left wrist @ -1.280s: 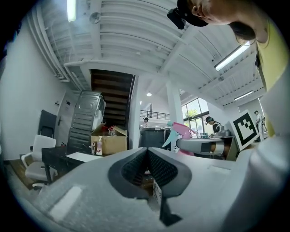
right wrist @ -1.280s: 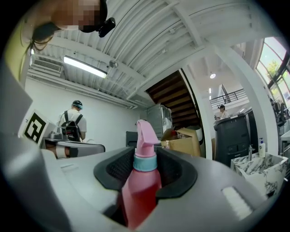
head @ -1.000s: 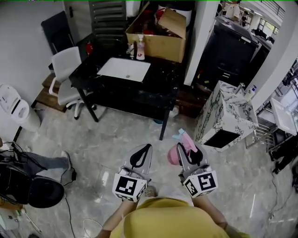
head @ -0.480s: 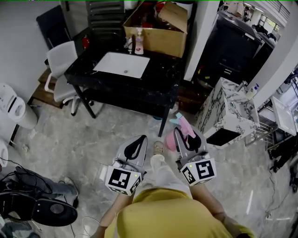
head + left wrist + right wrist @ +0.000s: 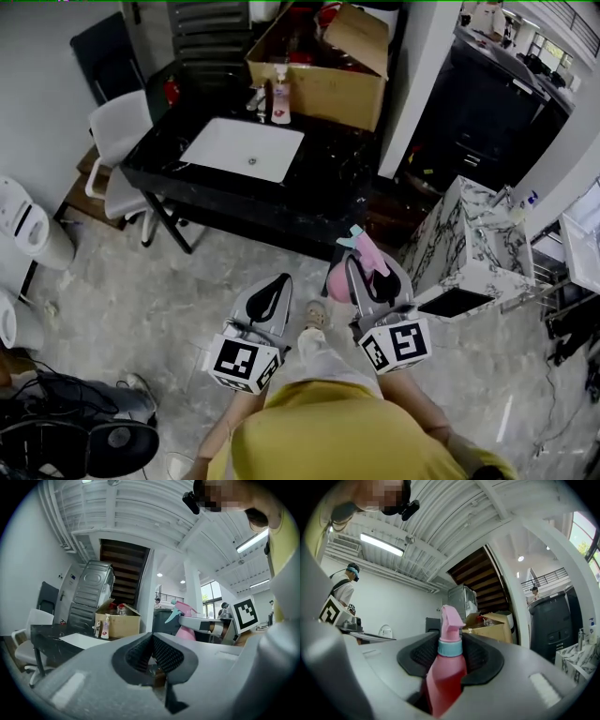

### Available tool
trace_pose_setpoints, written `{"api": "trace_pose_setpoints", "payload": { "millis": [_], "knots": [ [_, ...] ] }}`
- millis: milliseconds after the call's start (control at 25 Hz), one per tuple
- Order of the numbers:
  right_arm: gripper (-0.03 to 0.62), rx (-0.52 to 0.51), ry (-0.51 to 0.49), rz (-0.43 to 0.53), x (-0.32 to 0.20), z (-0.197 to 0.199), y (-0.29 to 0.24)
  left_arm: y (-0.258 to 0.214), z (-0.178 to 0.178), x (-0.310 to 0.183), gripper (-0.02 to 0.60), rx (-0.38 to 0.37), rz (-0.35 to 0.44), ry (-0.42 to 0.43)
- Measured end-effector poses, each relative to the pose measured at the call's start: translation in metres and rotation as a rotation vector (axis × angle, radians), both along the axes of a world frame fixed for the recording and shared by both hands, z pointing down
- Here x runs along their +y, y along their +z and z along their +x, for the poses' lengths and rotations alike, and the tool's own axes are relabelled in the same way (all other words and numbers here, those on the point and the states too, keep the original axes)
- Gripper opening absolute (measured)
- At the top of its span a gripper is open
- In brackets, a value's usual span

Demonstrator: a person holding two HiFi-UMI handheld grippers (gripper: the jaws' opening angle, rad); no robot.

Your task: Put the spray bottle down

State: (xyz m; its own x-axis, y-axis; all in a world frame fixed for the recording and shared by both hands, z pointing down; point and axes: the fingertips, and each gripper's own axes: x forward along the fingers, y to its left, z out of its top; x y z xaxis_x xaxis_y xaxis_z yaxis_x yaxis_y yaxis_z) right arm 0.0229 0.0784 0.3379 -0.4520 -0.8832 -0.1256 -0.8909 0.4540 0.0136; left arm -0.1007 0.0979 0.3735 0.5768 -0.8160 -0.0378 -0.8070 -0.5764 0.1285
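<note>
Pink spray bottle (image 5: 443,677) stands upright betw. R gripper's (image 5: 373,274) fingers, which clamp its body, at 3 o'clock of L gripper (image 5: 281,283); L fingers closed together, empty. Black bench (image 5: 328,192) at 12 o'clock.

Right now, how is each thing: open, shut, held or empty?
spray bottle: held in the air, not yet put down.
right gripper: shut on the spray bottle.
left gripper: shut, nothing in it.
cardboard box: flaps open.
sink: empty.
pump bottle: standing upright by the sink.
</note>
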Motion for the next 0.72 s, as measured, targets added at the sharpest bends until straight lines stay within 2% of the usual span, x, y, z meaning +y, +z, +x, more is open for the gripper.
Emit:
{"api": "trace_pose_setpoints", "payload": {
  "millis": [160, 480, 720],
  "knots": [
    [0.149, -0.002, -0.007, 0.000, -0.077, 0.011, 0.003, -0.007, 0.010, -0.078, -0.002, -0.002, 0.012, -0.018],
    [0.149, 0.015, -0.055, -0.008, -0.236, 0.029, 0.005, -0.012, 0.046, -0.239, -0.002, 0.013, 0.031, 0.001],
    [0.149, 0.011, -0.074, -0.025, -0.308, 0.039, 0.012, -0.005, 0.060, -0.306, -0.002, 0.015, 0.029, -0.003]
  ]
}}
